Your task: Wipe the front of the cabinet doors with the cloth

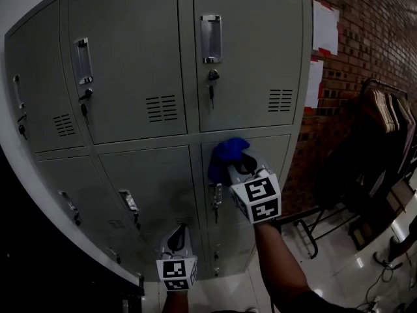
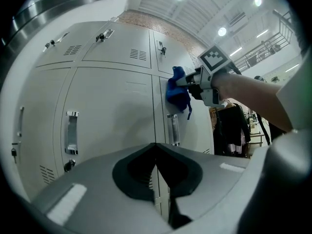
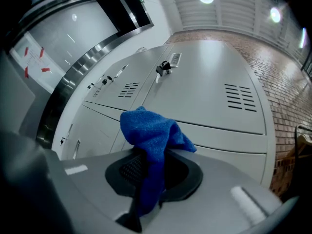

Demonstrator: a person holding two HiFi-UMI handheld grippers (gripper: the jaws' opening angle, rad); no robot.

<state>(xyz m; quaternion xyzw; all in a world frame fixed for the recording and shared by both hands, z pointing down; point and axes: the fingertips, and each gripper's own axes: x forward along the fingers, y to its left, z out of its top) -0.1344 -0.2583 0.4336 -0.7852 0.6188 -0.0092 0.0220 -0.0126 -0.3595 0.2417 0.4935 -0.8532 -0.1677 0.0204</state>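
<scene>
blue cloth [image 3: 152, 130] clamped tight in right hand-held gripper [image 3: 147, 156]

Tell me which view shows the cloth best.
The right gripper view: the cloth fills the middle, clamped between the jaws, weave visible. The head view shows the cloth small and dark; the left gripper view shows the cloth from the side, far off.

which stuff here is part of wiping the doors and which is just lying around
In the job: blue cloth, right gripper shut on it, cabinet doors.
Just about: left gripper, shut and empty; papers on the brick wall; clothes rack.
</scene>
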